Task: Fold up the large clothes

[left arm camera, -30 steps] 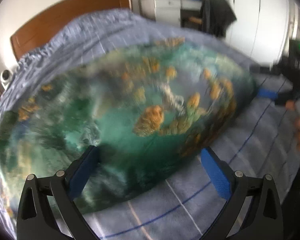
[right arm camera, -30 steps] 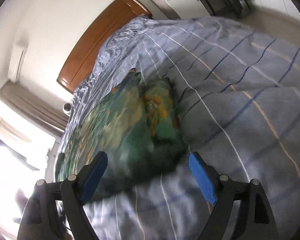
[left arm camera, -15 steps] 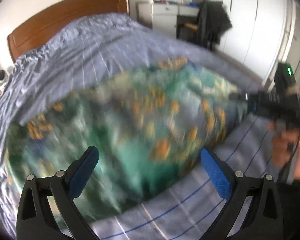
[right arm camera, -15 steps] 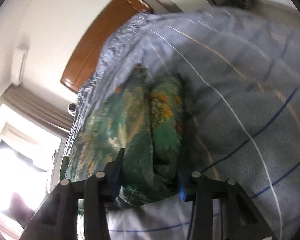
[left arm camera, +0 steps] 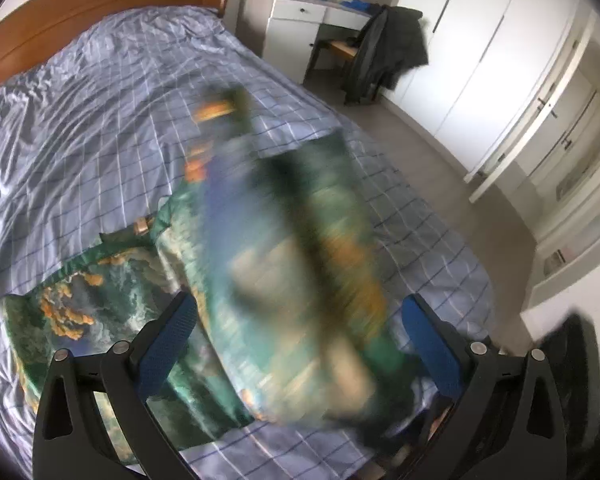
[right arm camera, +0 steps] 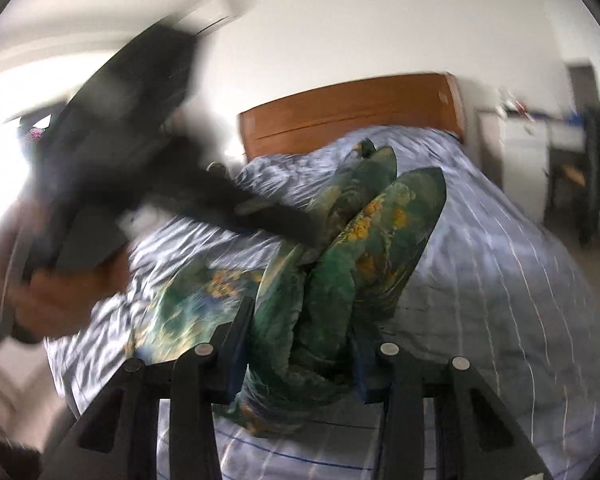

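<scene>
A green garment with orange print [left arm camera: 80, 312] lies on the blue checked bedsheet [left arm camera: 100, 120]. One part of the garment is lifted and sweeps, blurred, across the middle of the left wrist view. My left gripper [left arm camera: 304, 336] hangs above the bed with its blue pads wide apart, pressing on nothing. In the right wrist view my right gripper [right arm camera: 300, 344] is shut on a bunched fold of the garment [right arm camera: 380, 240], which stands up in two ridges ahead of the fingers. A hand [right arm camera: 60, 292] holds the blurred black left tool at the upper left.
A wooden headboard [left arm camera: 100, 4] closes the bed's far end. A white desk [left arm camera: 300, 24] and a chair draped with a dark jacket [left arm camera: 384, 52] stand beyond the bed's right side. White wardrobes [left arm camera: 480, 60] line the right wall, with grey floor [left arm camera: 440, 148] between.
My right gripper closed on the garment's edge, rolled and lifted it, so cloth now swings up across the left view. My left gripper rose above the bed and stayed open.
</scene>
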Demonstrator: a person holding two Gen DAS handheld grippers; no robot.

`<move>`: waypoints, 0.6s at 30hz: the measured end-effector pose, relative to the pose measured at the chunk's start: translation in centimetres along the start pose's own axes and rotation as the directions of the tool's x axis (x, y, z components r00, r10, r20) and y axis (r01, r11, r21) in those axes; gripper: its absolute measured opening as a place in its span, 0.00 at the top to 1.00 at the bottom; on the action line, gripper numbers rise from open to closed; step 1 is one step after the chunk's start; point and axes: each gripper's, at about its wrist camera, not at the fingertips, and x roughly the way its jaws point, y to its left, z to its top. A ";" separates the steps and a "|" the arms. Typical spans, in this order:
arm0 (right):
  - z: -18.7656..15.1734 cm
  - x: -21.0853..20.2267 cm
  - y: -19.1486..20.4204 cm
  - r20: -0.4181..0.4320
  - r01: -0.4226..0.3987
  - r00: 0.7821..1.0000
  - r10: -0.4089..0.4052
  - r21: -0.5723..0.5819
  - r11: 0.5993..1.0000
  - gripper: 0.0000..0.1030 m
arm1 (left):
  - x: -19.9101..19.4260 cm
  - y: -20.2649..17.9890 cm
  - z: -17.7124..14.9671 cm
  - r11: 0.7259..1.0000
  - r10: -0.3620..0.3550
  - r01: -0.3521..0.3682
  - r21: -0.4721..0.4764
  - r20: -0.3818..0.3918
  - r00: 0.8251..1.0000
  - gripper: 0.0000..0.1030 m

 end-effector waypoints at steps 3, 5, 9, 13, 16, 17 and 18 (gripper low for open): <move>-0.1 0.3 4.2 -0.014 -0.038 0.999 0.037 -0.117 0.992 0.61 | -0.1 -0.2 -0.5 0.994 0.099 -0.098 0.042 -0.018 0.995 0.01; -0.6 0.0 6.1 -0.012 -0.049 0.999 0.047 -0.180 0.982 0.61 | 0.2 -0.2 -1.1 0.980 0.192 -0.190 0.065 -0.039 0.981 0.02; -1.7 -0.6 8.5 -0.026 -0.080 0.997 0.076 -0.242 0.967 0.62 | 0.9 0.9 -2.5 0.954 0.299 -0.297 0.039 -0.094 0.950 0.64; -2.2 -1.1 9.1 -0.041 -0.109 0.994 0.102 -0.259 0.960 0.60 | -0.2 3.4 -2.7 0.961 0.273 -0.275 -0.021 -0.071 0.959 0.74; -1.3 -2.1 8.6 -0.061 -0.206 0.978 0.197 -0.210 0.956 0.37 | -1.9 6.6 -3.2 0.958 0.280 -0.283 -0.049 -0.051 0.959 0.74; -1.1 -2.7 8.0 -0.059 -0.222 0.975 0.215 -0.181 0.958 0.34 | -2.5 7.7 -3.5 0.955 0.288 -0.291 -0.058 -0.045 0.956 0.74; -1.0 -3.2 7.4 -0.056 -0.226 0.974 0.220 -0.159 0.961 0.34 | -3.0 9.2 -3.9 0.952 0.296 -0.299 -0.072 -0.041 0.954 0.74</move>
